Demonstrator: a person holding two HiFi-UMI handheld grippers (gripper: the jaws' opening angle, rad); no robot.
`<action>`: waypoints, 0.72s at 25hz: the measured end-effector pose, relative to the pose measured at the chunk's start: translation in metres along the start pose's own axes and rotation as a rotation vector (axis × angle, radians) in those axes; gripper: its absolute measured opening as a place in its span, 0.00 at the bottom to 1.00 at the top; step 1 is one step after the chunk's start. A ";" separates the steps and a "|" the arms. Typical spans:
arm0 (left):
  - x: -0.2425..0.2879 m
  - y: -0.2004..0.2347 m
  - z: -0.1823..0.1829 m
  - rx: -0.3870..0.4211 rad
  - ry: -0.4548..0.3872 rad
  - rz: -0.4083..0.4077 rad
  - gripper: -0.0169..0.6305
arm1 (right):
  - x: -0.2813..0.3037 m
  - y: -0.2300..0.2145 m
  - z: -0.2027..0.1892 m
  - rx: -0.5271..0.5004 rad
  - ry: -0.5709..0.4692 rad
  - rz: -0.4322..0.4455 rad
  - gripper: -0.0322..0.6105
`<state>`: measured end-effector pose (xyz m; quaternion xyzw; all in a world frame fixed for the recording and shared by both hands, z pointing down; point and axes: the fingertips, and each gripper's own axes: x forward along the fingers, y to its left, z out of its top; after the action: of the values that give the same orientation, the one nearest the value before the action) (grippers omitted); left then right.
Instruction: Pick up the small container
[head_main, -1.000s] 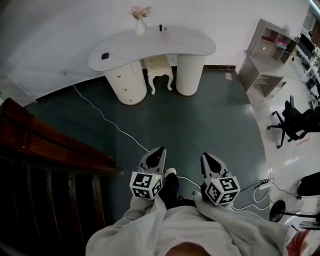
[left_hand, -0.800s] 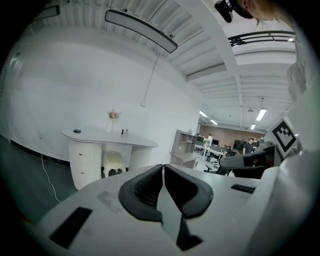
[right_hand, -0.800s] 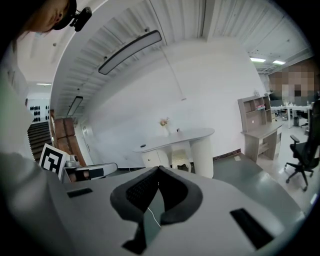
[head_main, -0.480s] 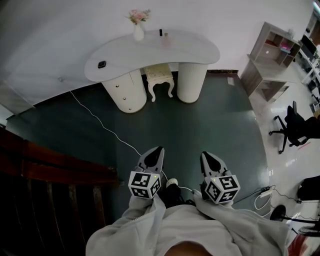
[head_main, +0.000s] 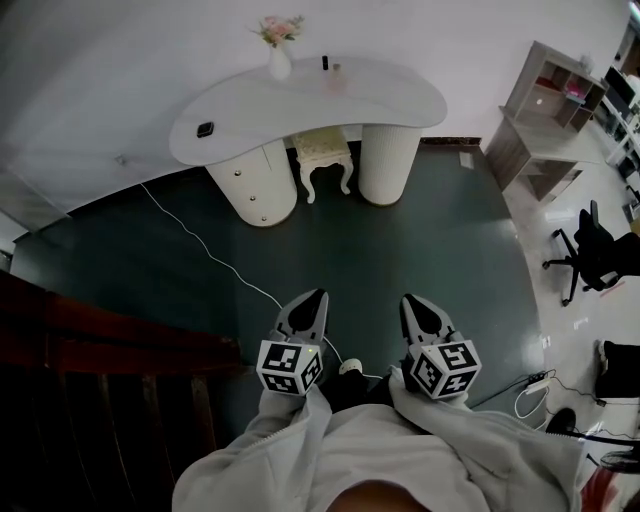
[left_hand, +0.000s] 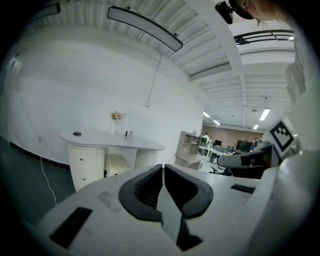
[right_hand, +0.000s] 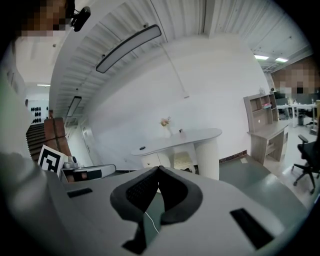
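A curved white desk (head_main: 300, 110) stands far ahead against the wall. On it are a white vase with pink flowers (head_main: 279, 60), a small dark bottle (head_main: 324, 62) with a small pale pinkish container (head_main: 336, 72) beside it, and a flat black item (head_main: 205, 129). I cannot make out more of them at this distance. My left gripper (head_main: 318, 296) and right gripper (head_main: 408, 299) are held side by side close to the body, well short of the desk. Both are shut with nothing between the jaws, as the left gripper view (left_hand: 163, 166) and the right gripper view (right_hand: 158, 168) show.
A white stool (head_main: 322, 152) is tucked under the desk. A white cable (head_main: 215, 258) crosses the dark green floor to a plug (head_main: 350, 367) near the feet. Dark wooden railing (head_main: 110, 350) stands at left. Shelves (head_main: 545, 110) and a black office chair (head_main: 590, 240) are at right.
The floor and the cable plug have slid toward the body, so the person has stepped forward. Both grippers stay shut, held the same way.
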<state>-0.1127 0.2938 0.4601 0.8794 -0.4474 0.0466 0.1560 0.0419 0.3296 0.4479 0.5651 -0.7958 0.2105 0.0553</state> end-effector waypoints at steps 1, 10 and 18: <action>-0.002 0.002 -0.001 -0.006 0.003 0.004 0.06 | 0.001 0.002 0.000 0.000 0.002 0.001 0.13; -0.018 0.003 -0.016 -0.032 0.034 0.025 0.06 | -0.001 -0.002 -0.009 -0.007 0.036 -0.019 0.13; -0.006 0.018 -0.008 -0.031 0.014 0.054 0.06 | 0.014 -0.014 0.000 -0.020 0.023 -0.025 0.13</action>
<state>-0.1298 0.2910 0.4710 0.8642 -0.4704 0.0501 0.1715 0.0502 0.3129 0.4563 0.5720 -0.7900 0.2085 0.0728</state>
